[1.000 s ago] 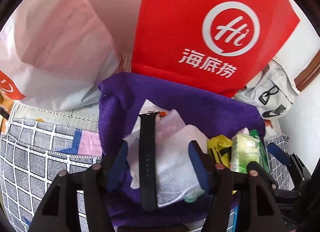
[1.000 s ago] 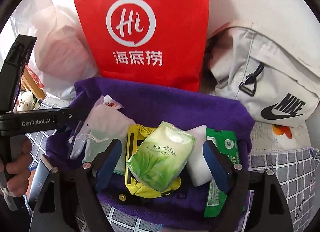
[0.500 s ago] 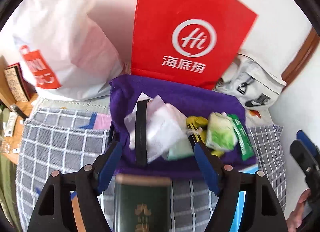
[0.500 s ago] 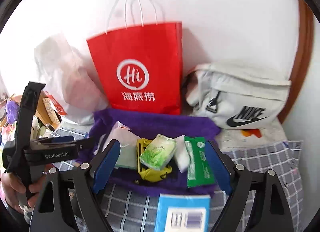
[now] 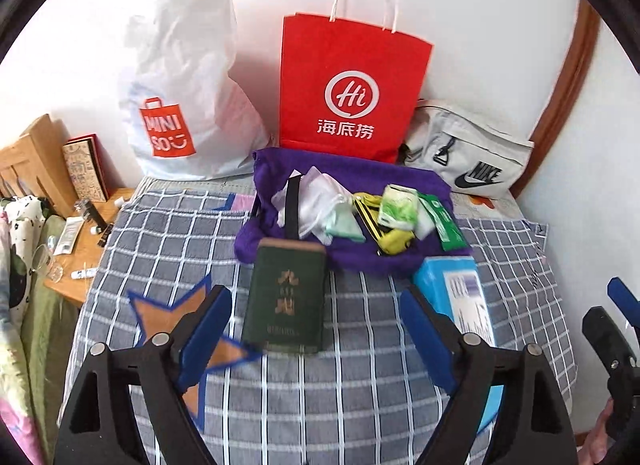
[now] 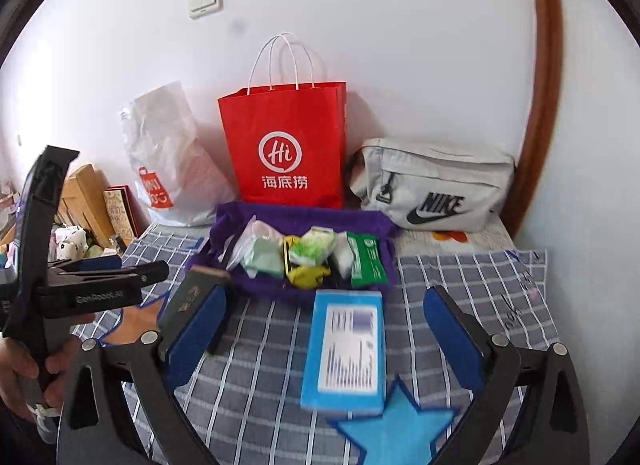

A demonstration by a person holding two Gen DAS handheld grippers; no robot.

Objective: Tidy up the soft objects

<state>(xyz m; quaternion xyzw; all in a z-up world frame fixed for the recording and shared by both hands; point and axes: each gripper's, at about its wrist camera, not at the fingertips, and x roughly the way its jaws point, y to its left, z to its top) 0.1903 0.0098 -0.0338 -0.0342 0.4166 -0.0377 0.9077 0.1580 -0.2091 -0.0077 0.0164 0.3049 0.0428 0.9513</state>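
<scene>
Both grippers stand back from the work with nothing held: the left gripper (image 5: 316, 329) has its jaws spread wide either side of a dark green booklet (image 5: 286, 297), and the right gripper (image 6: 326, 329) has its jaws equally wide about a blue box (image 6: 346, 349); neither touches its item. The soft objects lie in a heap at centre frame on a purple towel (image 5: 360, 175) spread over the checked bed cover (image 5: 168, 233), just in front of the red paper bag (image 5: 352, 85). The heap comprises a white mesh pouch (image 5: 320, 201) with a black strap (image 5: 292, 205) across it, a pale green tissue pack (image 5: 396, 207), a yellow pouch (image 5: 394, 239) and a green sachet (image 5: 444, 221). In my judgement all are light and compliant. The tissue pack should be taken across its short sides, where the film will yield without slipping. The pouch is best pinched at a bunched fold, since the mesh will sag and trail. The towel is limp and, if gripped at one corner, would drag its contents. A white Miniso bag (image 5: 180, 105) and a grey Nike bag (image 5: 468, 153) flank the red one.
</scene>
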